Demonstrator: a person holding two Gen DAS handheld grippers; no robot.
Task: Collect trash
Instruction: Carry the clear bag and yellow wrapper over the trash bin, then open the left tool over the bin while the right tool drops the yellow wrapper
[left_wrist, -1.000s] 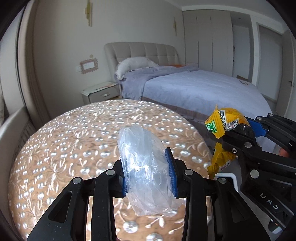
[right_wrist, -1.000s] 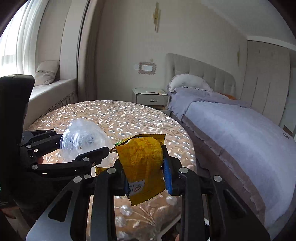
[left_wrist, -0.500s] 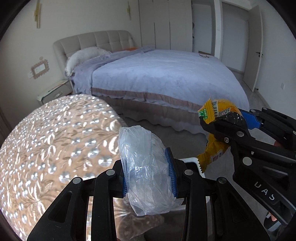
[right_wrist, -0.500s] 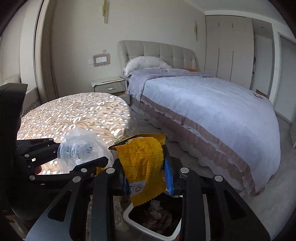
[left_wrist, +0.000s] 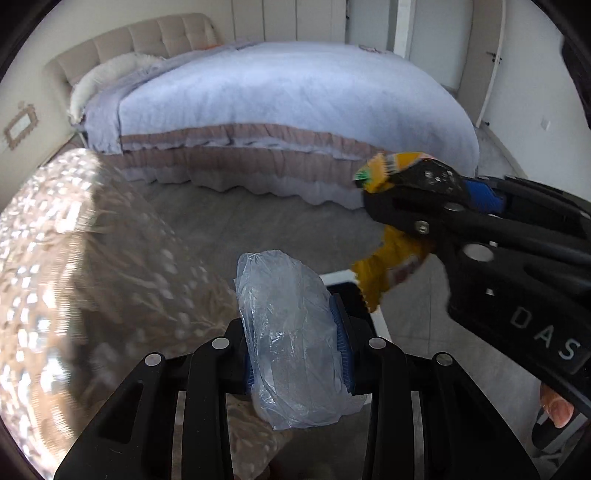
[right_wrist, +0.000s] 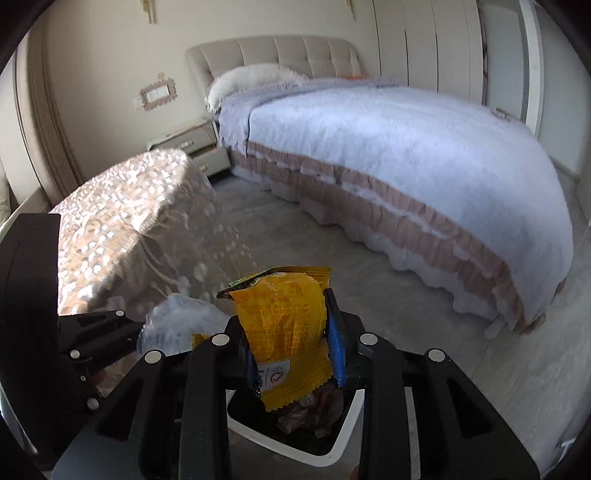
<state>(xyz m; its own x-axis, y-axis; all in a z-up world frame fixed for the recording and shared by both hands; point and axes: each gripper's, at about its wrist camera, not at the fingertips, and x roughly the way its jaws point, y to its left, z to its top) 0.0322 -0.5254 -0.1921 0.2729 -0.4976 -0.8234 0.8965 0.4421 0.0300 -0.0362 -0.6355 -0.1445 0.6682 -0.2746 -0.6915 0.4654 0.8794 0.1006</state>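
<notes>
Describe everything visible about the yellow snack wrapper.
The yellow snack wrapper is a crinkled, glossy foil-like packet with zigzag-cut ends, fine printed text and a white label panel with a red mark near its lower edge. The left wrist view shows green print and a barcode at its top. It stands roughly upright, clamped at mid-height between the blue pads of the right tool, its top puffed open. It hangs in the air over a white bin that already holds crumpled trash. Only the pads touch it.
</notes>
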